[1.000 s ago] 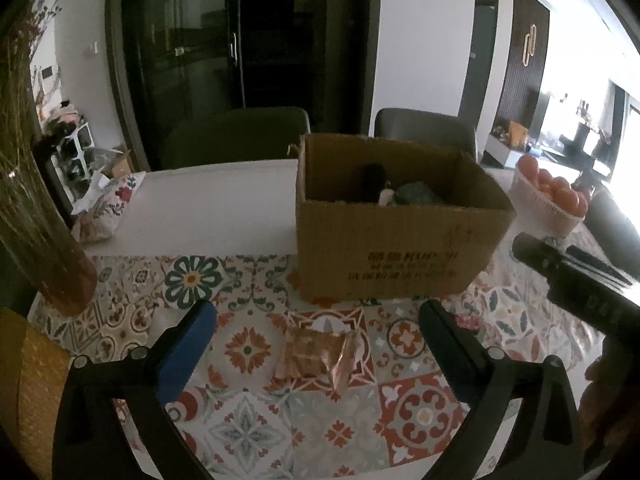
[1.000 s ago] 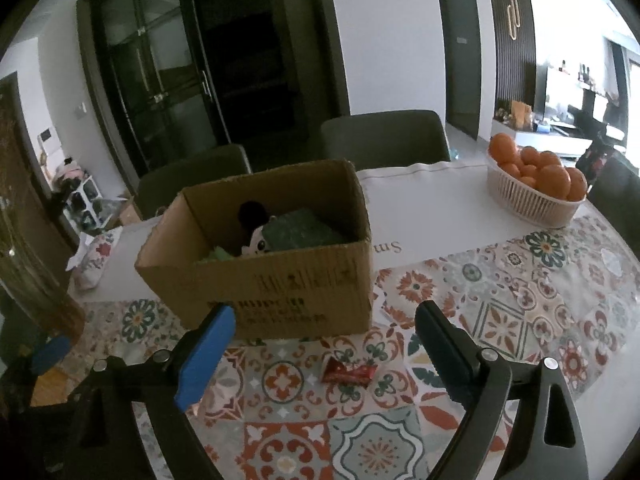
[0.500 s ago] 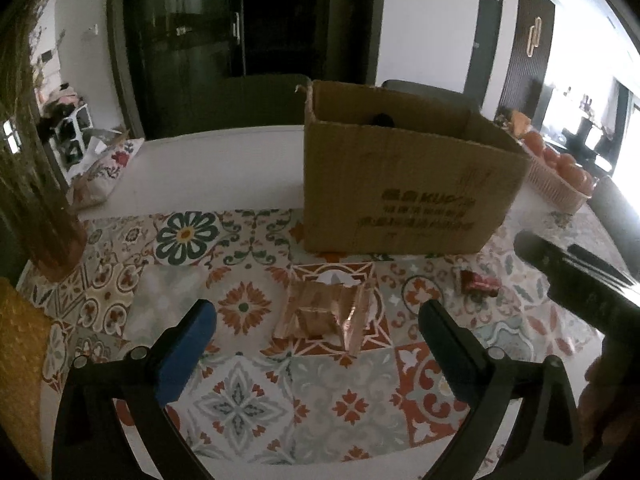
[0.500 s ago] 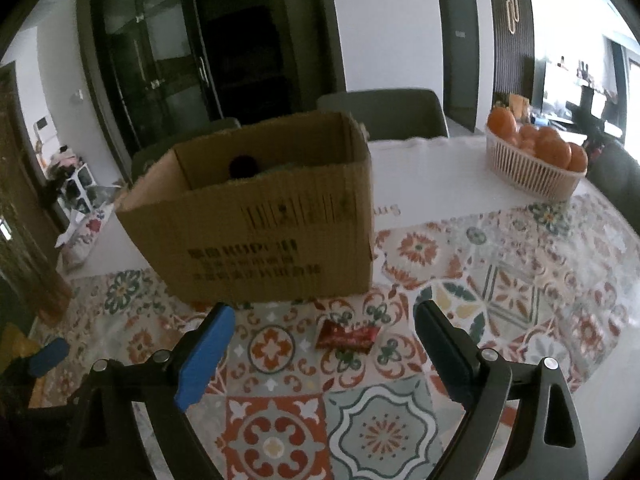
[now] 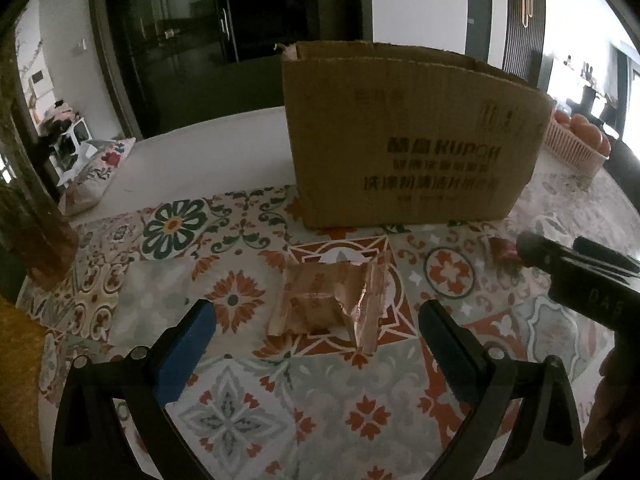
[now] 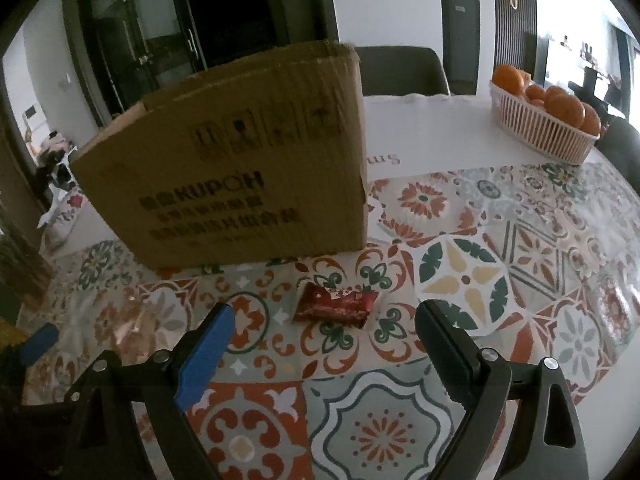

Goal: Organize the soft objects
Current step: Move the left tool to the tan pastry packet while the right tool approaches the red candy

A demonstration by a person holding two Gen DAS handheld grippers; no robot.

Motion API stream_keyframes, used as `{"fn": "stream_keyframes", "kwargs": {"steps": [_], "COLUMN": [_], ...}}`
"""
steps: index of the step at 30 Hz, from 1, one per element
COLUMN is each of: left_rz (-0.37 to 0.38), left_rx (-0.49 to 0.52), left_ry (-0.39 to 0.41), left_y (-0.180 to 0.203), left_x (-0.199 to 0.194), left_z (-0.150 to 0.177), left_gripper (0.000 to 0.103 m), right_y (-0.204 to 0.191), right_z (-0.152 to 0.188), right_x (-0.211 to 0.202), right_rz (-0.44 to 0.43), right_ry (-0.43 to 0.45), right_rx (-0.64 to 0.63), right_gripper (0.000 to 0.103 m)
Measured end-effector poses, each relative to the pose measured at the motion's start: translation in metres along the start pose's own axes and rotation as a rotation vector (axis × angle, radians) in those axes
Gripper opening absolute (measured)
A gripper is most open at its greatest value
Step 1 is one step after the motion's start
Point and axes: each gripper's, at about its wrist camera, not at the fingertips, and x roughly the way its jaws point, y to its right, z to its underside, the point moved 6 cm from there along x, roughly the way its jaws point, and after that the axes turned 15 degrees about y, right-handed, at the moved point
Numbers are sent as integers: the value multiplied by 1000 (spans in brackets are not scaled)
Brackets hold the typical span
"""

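**Both grippers lined up on their packets, nothing grasped yet**

The left gripper (image 5: 316,320) hangs low over the table (image 5: 240,400) with its jaws spread wide and empty. The gold packet (image 5: 326,304) lies flat just ahead of them, centred on the gap between the two tips, so a short push forward would likely bring it inside for a pinch. One end of it is crumpled and stands up a little, which may give the jaws something to catch.

The right gripper (image 6: 324,328) is set the same way: jaws wide apart, holding nothing, with the red packet (image 6: 335,307) lying crosswise just beyond the tips and roughly midway between them. It is thin and flat against the table, so the jaws probably need to come right down to the surface to get under its edges.

The box (image 6: 240,176) stands upright directly behind both packets, its open top away from the jaws. It looks like the place the packets are meant to go; being so near, each lift should be short. The basket (image 6: 540,132) of oranges sits well off to the right, clear of either path.
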Motion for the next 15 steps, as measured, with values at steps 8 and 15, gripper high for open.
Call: {"fn": "stream_keyframes", "kwargs": {"steps": [8,15], "left_rz": [0,-5], "left_rx": [-11,5], "left_ry": [-29,-49], "left_y": [3,4], "left_x": [25,44], "left_z": [7,11], "left_gripper": [103,99], "right_y": [6,12], "right_z": [10,16], "right_x": [22,38], "right_rz": [15,33], "right_ry": [-30,-51], "right_rx": [24,35], "right_gripper": [93,93]}}
